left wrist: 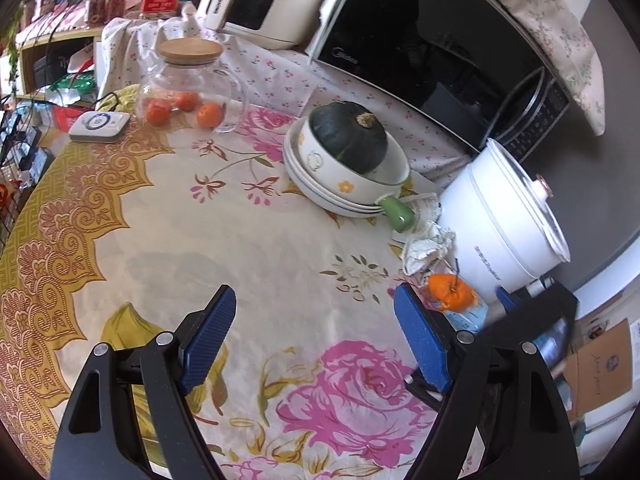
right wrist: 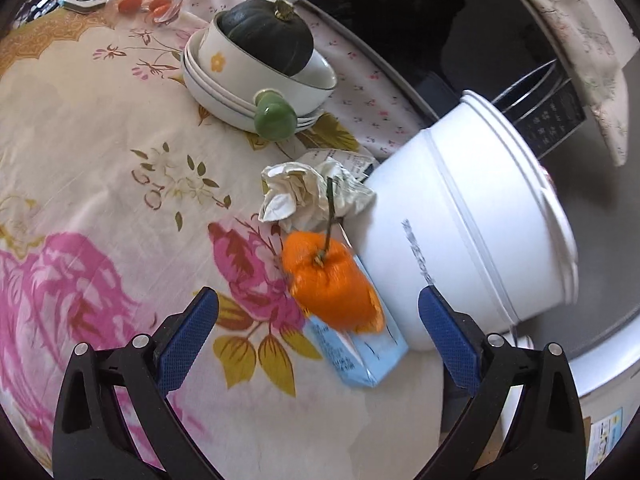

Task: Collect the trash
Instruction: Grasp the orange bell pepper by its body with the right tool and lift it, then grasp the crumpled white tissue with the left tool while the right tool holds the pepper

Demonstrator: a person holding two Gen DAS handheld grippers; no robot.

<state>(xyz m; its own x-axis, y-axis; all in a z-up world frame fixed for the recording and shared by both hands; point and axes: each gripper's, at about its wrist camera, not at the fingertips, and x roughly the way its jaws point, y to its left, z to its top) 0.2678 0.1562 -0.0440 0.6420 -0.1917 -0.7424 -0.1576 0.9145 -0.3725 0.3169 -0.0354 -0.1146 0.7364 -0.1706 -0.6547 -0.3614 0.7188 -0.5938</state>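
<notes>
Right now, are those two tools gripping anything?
Left tool: open, holding nothing, above the flowered tablecloth.
Right tool: open, holding nothing; blurred orange fruit lies ahead.

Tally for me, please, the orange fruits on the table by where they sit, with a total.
In the glass jar: 3 oranges
On the blue carton beside the white pot: 1 stemmed orange
Total: 4
</notes>
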